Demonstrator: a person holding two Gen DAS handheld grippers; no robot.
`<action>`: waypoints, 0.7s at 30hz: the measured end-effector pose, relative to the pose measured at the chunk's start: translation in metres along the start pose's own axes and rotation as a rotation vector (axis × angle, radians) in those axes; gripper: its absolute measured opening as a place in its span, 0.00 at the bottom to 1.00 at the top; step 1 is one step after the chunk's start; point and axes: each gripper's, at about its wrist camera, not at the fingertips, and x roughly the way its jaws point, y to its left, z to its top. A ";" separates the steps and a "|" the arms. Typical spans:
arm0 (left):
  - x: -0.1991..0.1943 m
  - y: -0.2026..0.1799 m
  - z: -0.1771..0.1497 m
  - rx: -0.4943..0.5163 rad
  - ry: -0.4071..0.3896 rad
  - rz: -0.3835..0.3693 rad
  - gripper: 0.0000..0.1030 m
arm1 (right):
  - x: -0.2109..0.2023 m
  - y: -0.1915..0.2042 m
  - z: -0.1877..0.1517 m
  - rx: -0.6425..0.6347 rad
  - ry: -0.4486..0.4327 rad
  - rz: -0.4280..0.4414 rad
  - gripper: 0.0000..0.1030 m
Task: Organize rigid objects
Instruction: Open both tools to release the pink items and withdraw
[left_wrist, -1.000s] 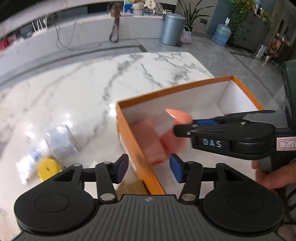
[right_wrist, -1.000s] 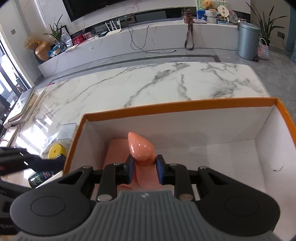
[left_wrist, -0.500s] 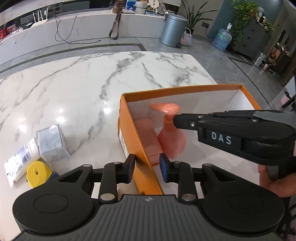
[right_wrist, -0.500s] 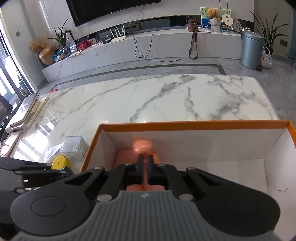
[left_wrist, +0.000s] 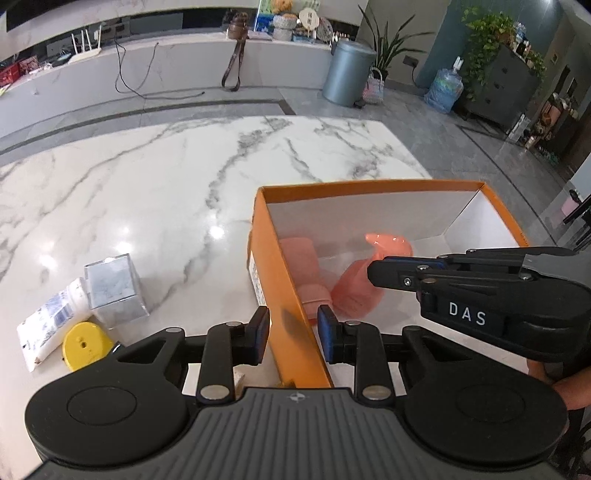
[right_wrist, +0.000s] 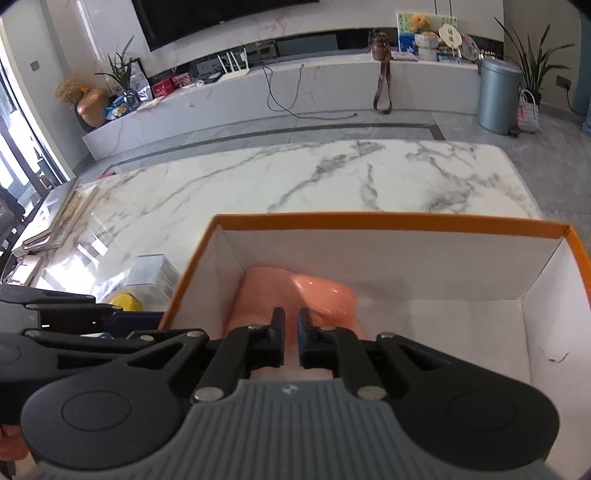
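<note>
An orange box with a white inside (left_wrist: 284, 295) (right_wrist: 388, 221) stands on the marble table. My left gripper (left_wrist: 290, 330) is shut on its left wall. Inside lie a pink block (left_wrist: 301, 258) and a glossy pink bottle (left_wrist: 360, 288), tipped over; the bottle also shows in the right wrist view (right_wrist: 325, 295). My right gripper (right_wrist: 291, 339) (left_wrist: 384, 271) hovers just above the bottle, its jaws a narrow gap apart and holding nothing.
Left of the box on the table (left_wrist: 147, 192) lie a silver carton (left_wrist: 110, 288), a yellow round lid (left_wrist: 83, 345) and a white packet (left_wrist: 48, 325). The carton (right_wrist: 151, 275) and lid (right_wrist: 125, 301) also show in the right wrist view.
The right gripper let go of the pink bottle, which tipped over into the box. The left gripper closed onto the box's left wall.
</note>
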 end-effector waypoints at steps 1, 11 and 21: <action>-0.006 0.000 -0.002 0.002 -0.011 -0.002 0.30 | -0.005 0.002 -0.001 -0.003 -0.009 0.003 0.07; -0.061 0.013 -0.033 -0.013 -0.055 -0.008 0.31 | -0.061 0.038 -0.024 -0.008 -0.097 0.098 0.12; -0.075 0.031 -0.080 0.030 0.036 0.043 0.33 | -0.089 0.089 -0.070 0.033 -0.018 0.239 0.27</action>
